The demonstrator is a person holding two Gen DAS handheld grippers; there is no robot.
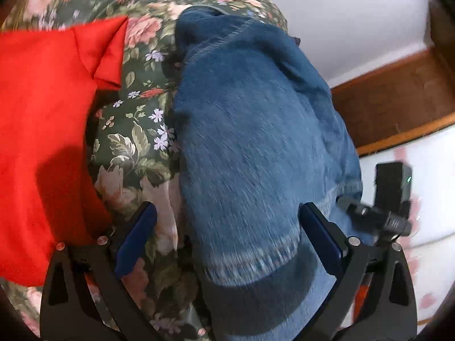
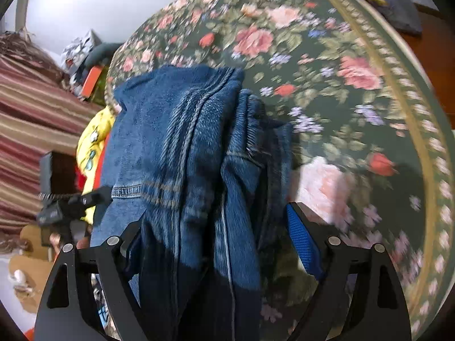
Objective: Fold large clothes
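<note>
Lying bunched on the floral bedspread [image 2: 327, 65], the blue jeans [image 1: 256, 130] run lengthwise between both pairs of fingers. The left hand-held gripper [image 1: 227, 236] stands wide open over a hemmed leg end, its pads clear of the denim. The right hand-held gripper [image 2: 213, 244] also gapes wide around the rumpled denim, not pinching it. A red cloth [image 1: 42, 119] lies beside the jeans, toward the bedspread's left side.

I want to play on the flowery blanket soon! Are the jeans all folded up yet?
Not yet. The blue jeans are doubled over in a thick bunch on the flowery cover, so the fold looks begun but untidy. Both the left gripper and the right gripper have open fingers around the denim, not pinching it. A red garment and something yellow still look unfolded.
</note>
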